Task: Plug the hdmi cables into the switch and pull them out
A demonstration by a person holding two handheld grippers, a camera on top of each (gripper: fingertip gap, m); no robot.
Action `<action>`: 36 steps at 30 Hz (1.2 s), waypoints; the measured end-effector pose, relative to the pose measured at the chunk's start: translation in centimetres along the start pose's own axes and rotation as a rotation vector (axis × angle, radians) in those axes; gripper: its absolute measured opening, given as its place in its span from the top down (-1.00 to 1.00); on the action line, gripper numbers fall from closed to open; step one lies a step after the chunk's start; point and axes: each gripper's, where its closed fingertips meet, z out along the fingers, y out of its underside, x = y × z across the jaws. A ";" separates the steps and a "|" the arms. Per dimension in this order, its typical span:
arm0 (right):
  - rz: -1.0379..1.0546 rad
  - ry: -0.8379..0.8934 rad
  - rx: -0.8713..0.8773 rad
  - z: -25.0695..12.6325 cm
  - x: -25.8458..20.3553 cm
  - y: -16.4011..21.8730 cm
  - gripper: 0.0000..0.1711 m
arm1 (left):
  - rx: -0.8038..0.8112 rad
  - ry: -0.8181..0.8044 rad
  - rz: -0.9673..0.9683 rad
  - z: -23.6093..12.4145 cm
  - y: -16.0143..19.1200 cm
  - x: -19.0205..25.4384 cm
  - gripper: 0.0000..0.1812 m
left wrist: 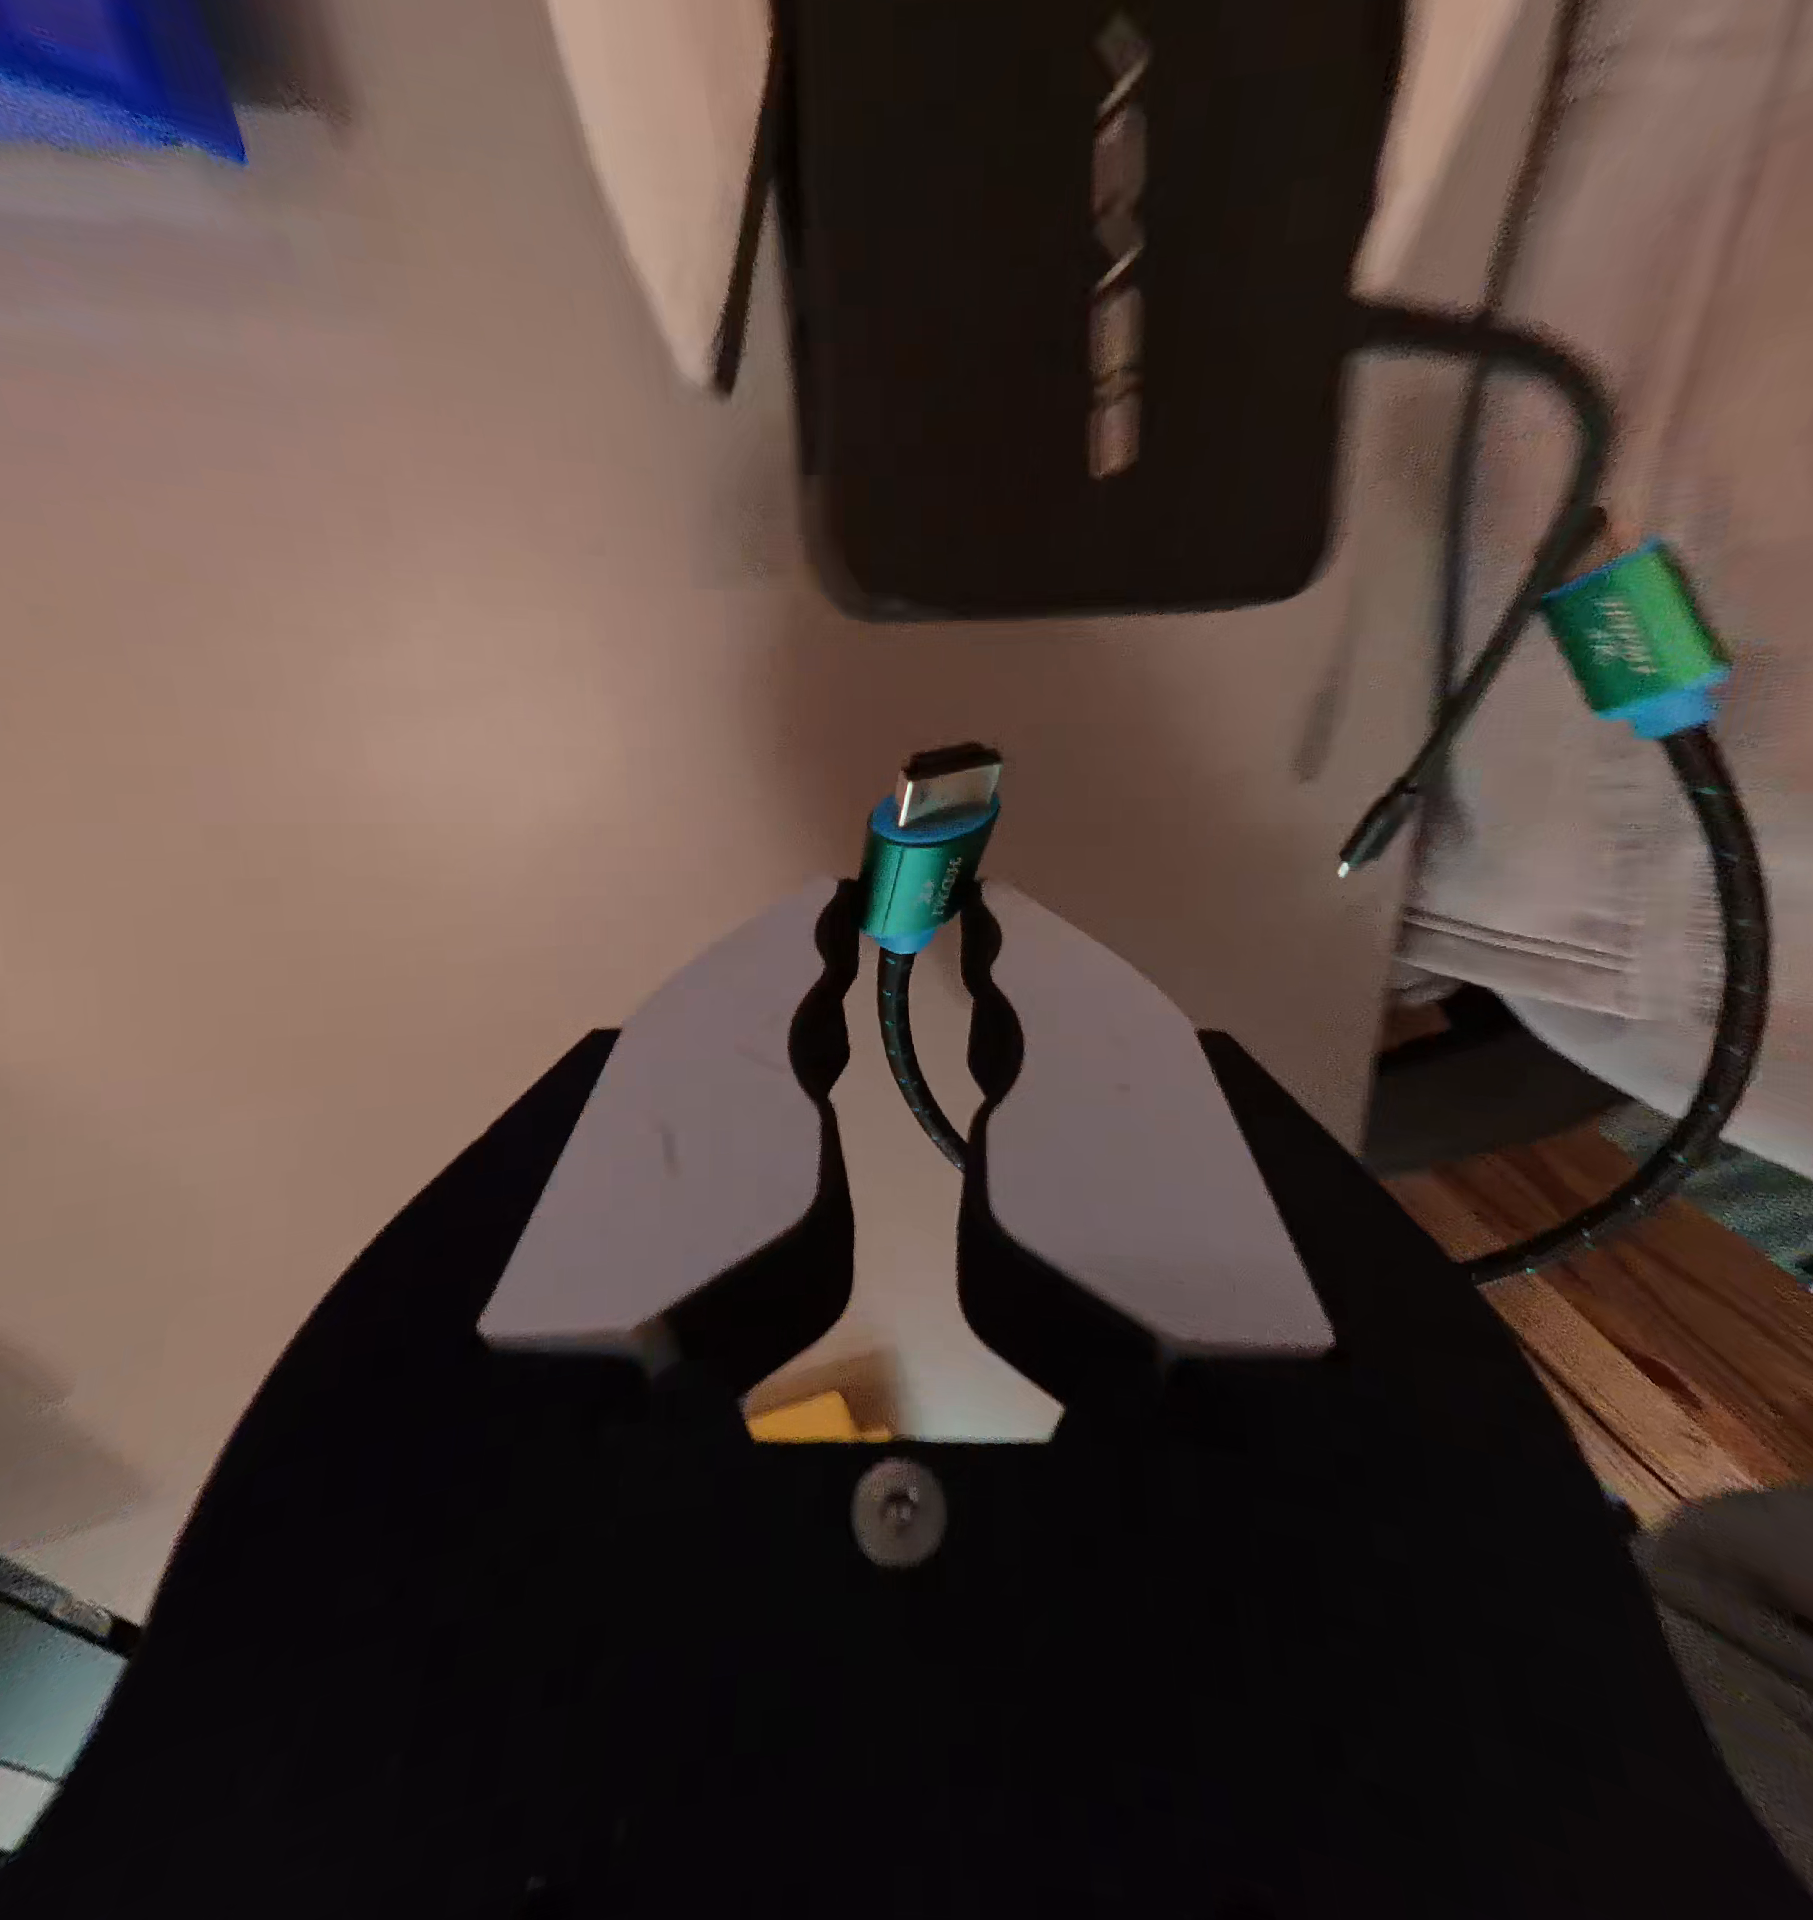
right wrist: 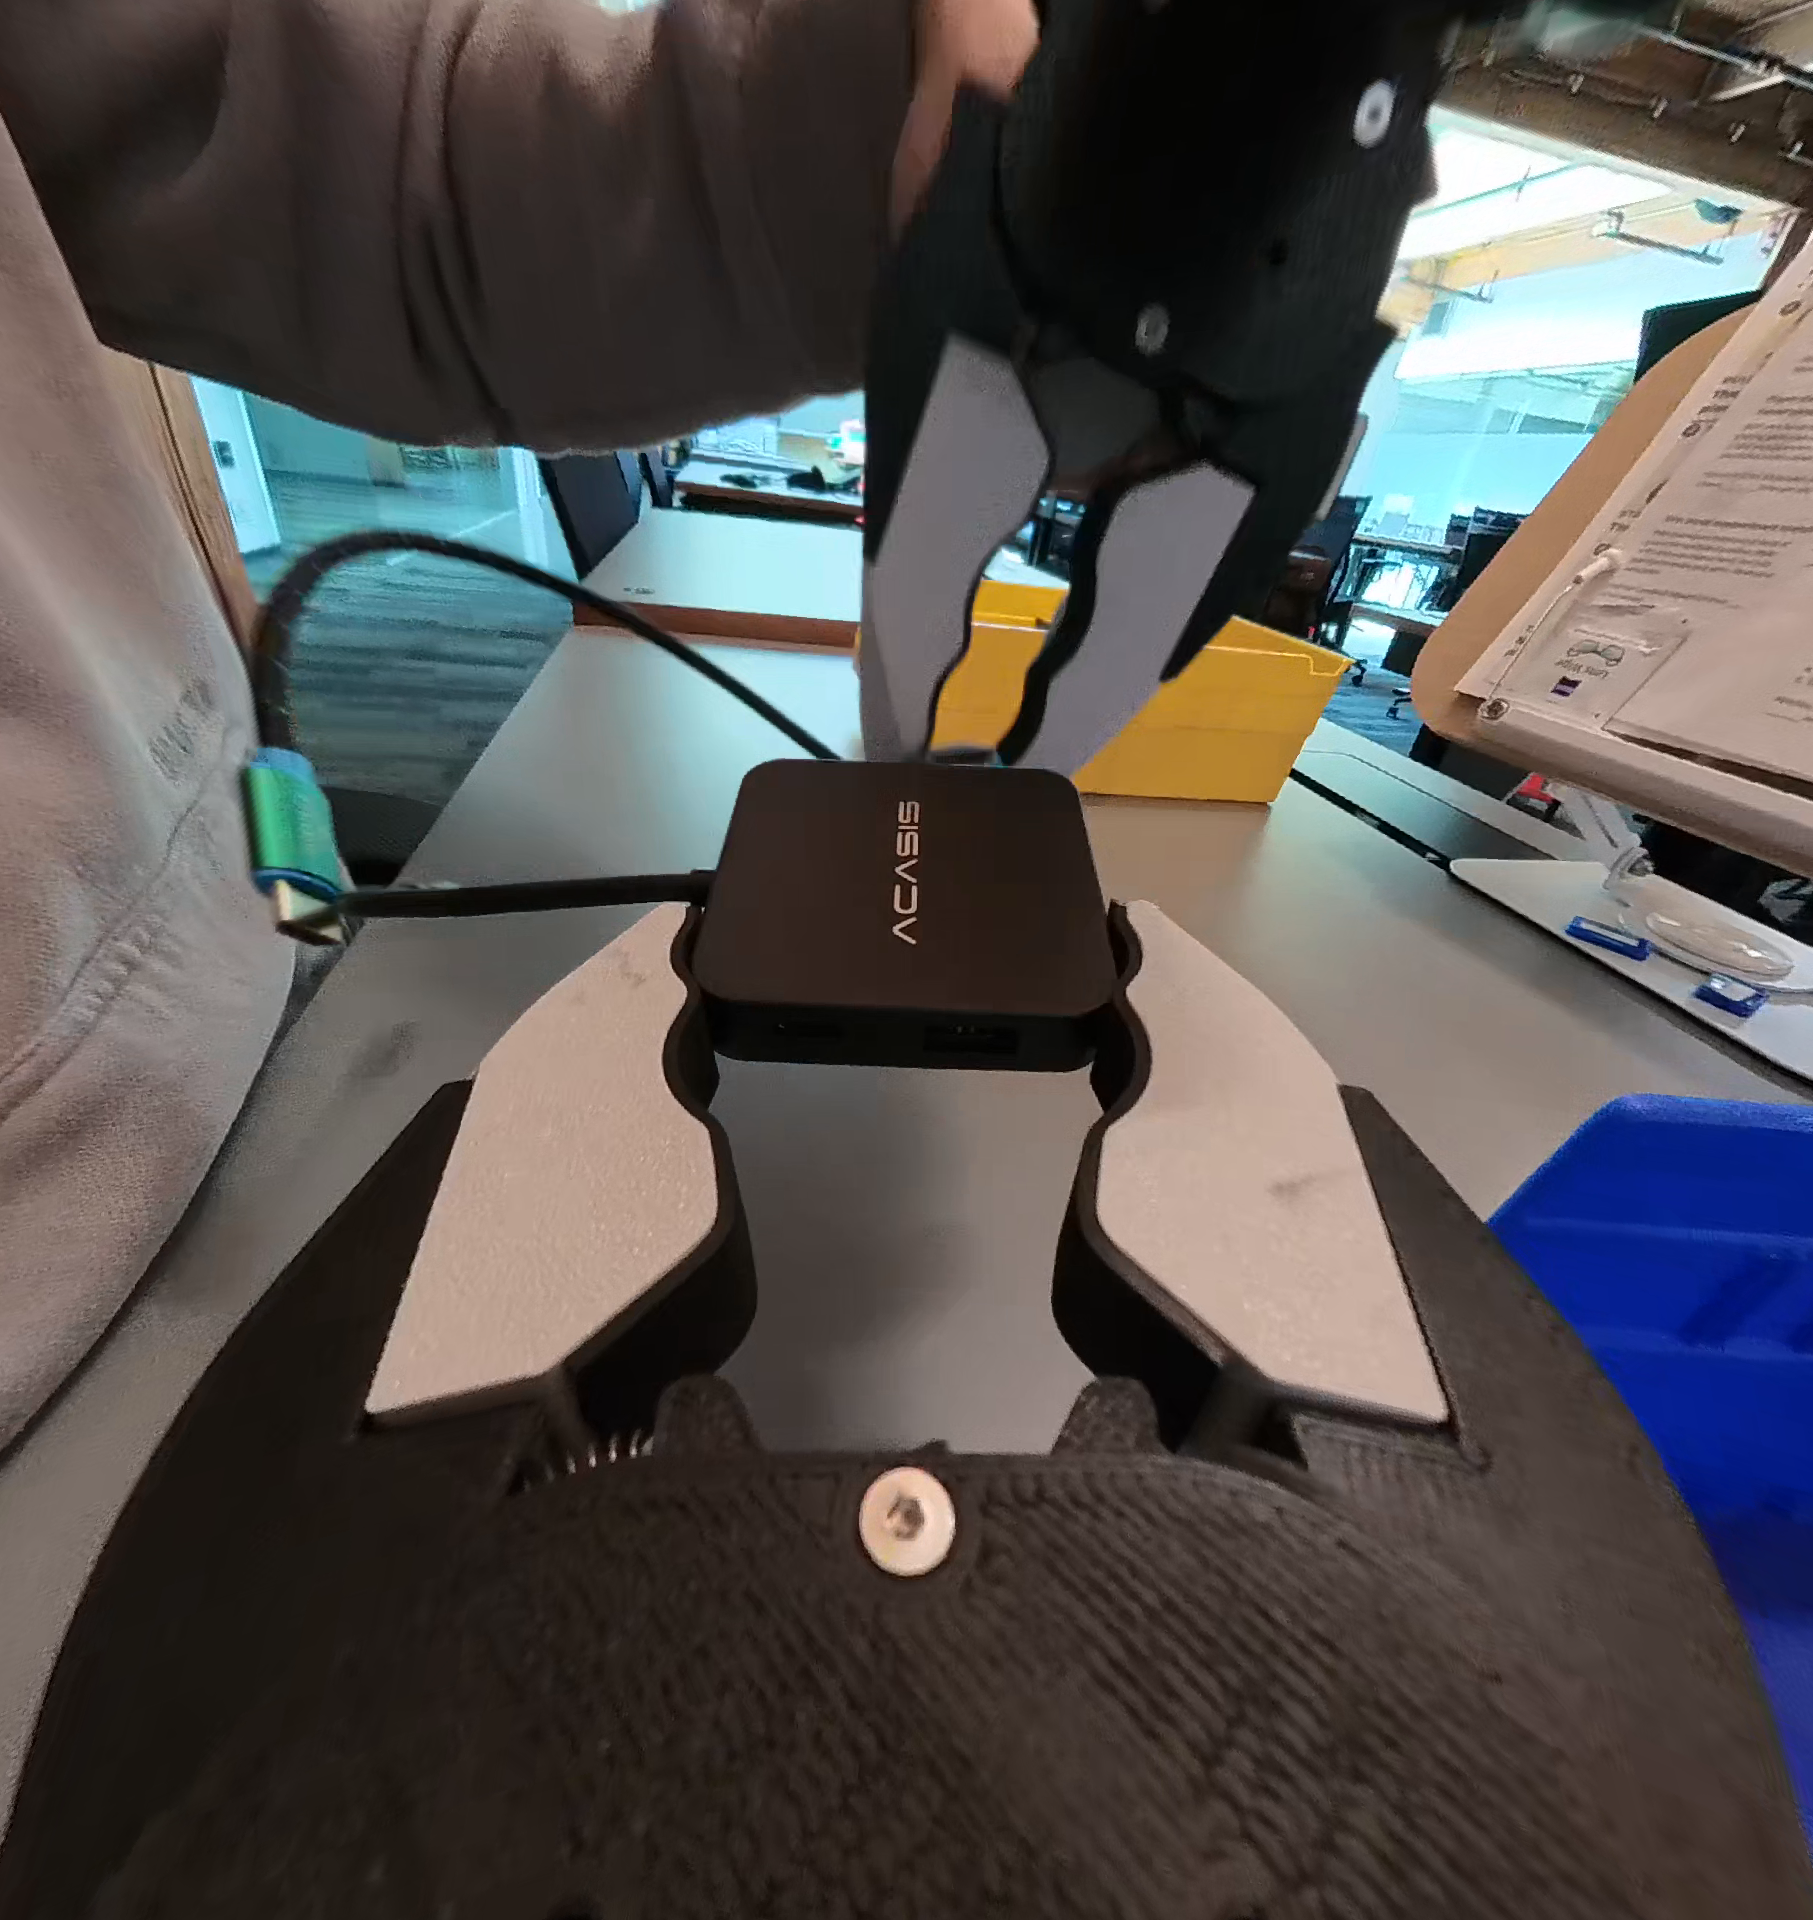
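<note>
In the left wrist view my left gripper [left wrist: 917,896] is shut on a green HDMI plug [left wrist: 933,857] with blue ends. Its metal tip points at the black switch [left wrist: 1068,312] ahead, with a gap between them. The cable's other green plug [left wrist: 1634,644] hangs free at the right. In the right wrist view my right gripper [right wrist: 907,927] is shut on the near sides of the switch [right wrist: 902,862], which lies flat on the grey table [right wrist: 1297,935]. The left gripper [right wrist: 969,743] points down just behind the switch's far edge. The free plug [right wrist: 294,821] dangles at the left.
A thin black cable [right wrist: 528,894] leaves the switch's left side; its small connector [left wrist: 1375,831] hangs loose. A yellow bin [right wrist: 1214,707] stands behind the switch, a blue bin [right wrist: 1712,1299] near right, a board with papers [right wrist: 1660,520] far right. A person's grey sleeve [right wrist: 414,208] spans the top left.
</note>
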 end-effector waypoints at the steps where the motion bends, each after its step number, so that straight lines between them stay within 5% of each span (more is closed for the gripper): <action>1: 0.000 0.003 0.004 -0.1 0.1 0.0 0.16 | 0.017 -0.024 0.000 1.0 0.3 -0.9 0.79; 6: -0.010 0.033 0.015 -0.6 0.5 -0.2 0.15 | 0.288 -0.162 -0.127 6.2 1.5 -5.5 0.80; 13: -0.012 0.056 0.026 -0.6 0.9 -0.3 0.16 | 0.540 -0.550 -0.127 6.7 1.6 -7.6 0.67; 22: -0.014 0.080 0.037 -0.8 1.3 -0.4 0.16 | 0.478 -0.983 -0.076 5.8 1.6 -9.1 0.61; 29: -0.011 0.093 0.039 -0.8 1.5 -0.4 0.16 | 0.439 -1.186 -0.059 5.0 1.7 -9.7 0.76; 36: -0.003 0.113 0.040 -0.9 1.8 -0.4 0.16 | 0.389 -1.122 -0.156 5.0 4.0 -11.0 0.76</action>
